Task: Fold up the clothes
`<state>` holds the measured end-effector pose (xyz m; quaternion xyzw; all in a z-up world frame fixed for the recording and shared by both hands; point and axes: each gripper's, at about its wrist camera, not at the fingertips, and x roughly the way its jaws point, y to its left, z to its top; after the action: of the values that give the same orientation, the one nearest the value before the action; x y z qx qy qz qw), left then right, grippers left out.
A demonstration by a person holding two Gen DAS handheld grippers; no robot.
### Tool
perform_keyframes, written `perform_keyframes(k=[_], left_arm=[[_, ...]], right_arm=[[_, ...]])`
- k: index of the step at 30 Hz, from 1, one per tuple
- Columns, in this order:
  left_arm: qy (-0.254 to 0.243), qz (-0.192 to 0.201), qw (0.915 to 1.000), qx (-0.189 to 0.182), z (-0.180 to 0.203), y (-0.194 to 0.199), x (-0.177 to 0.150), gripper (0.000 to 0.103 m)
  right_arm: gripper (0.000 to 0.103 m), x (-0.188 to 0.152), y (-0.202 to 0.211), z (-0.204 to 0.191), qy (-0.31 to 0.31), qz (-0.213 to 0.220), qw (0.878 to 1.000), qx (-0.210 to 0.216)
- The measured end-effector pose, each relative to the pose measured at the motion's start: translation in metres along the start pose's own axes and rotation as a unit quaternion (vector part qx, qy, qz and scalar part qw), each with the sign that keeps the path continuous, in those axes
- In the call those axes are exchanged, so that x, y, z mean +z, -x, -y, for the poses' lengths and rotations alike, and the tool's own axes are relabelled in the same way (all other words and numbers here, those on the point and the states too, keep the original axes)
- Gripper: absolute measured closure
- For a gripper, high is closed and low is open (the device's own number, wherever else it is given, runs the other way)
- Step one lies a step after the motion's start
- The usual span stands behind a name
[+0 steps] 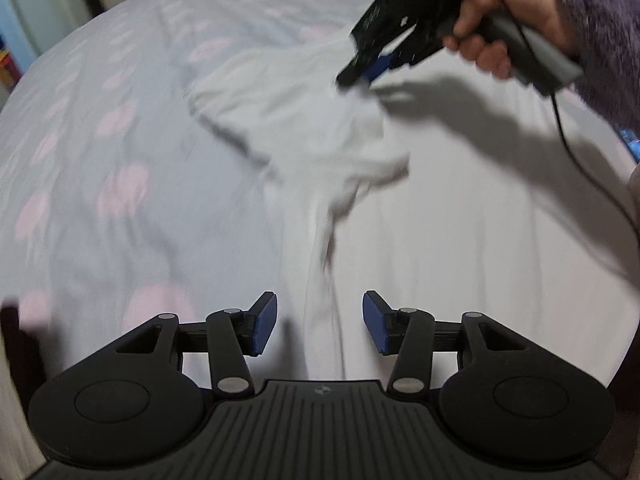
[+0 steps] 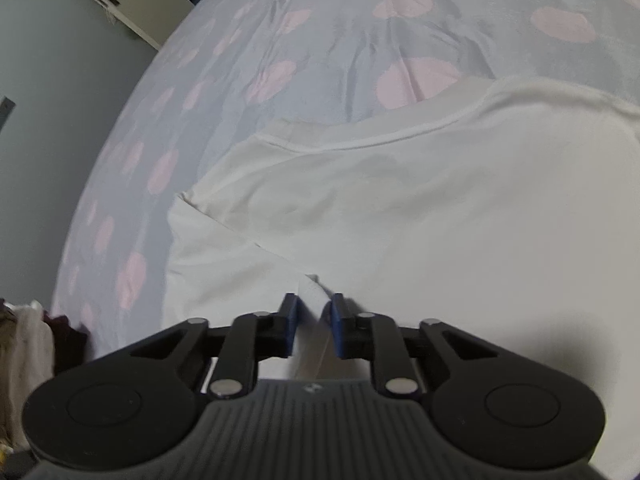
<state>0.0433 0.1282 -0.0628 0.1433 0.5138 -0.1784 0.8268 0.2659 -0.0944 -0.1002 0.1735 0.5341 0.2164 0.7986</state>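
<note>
Bed [image 1: 100, 140] in dotted blue sheet carries a white garment [image 1: 312, 128], rumpled. Right tool [image 2: 314, 320], nearly closed, pinches a lifted fold of it, gripped by a purple-sleeved hand [image 1: 500, 28]. Left tool [image 1: 319, 322] gapes empty just above cloth.

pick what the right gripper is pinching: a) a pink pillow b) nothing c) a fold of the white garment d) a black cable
c, in the right wrist view the right gripper is closed on a raised fold of the white garment; the left wrist view shows that fabric lifted off the bedsheet.
</note>
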Motion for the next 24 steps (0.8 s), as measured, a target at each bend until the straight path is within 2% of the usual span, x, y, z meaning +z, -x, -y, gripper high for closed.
perform_keyframes(k=[2,7,14,17,20,24], left_arm=[[0.014,-0.009,0.9999,-0.001,-0.002,0.010,-0.020,0.057],[0.051,-0.025,0.9984,-0.005,-0.002,0.028,-0.065,0.057],[0.119,-0.037,0.9919,-0.023,0.012,0.041,-0.124,0.058],[0.137,-0.035,0.9897,-0.019,0.016,0.047,-0.147,0.063],[0.166,-0.030,0.9853,-0.025,0.014,0.054,-0.158,0.075],[0.176,-0.018,0.9838,-0.027,0.018,0.057,-0.161,0.093]], right_arm=[[0.092,0.000,0.002,-0.005,0.006,0.010,1.000,0.006],[0.093,0.002,0.015,-0.020,0.022,0.037,0.999,0.028],[0.093,0.002,0.025,-0.033,0.040,0.054,0.997,0.040],[0.093,0.003,0.026,-0.033,0.038,0.059,0.997,0.042],[0.094,0.005,0.029,-0.033,0.037,0.066,0.996,0.047],[0.095,0.009,0.035,-0.036,0.035,0.081,0.994,0.058]])
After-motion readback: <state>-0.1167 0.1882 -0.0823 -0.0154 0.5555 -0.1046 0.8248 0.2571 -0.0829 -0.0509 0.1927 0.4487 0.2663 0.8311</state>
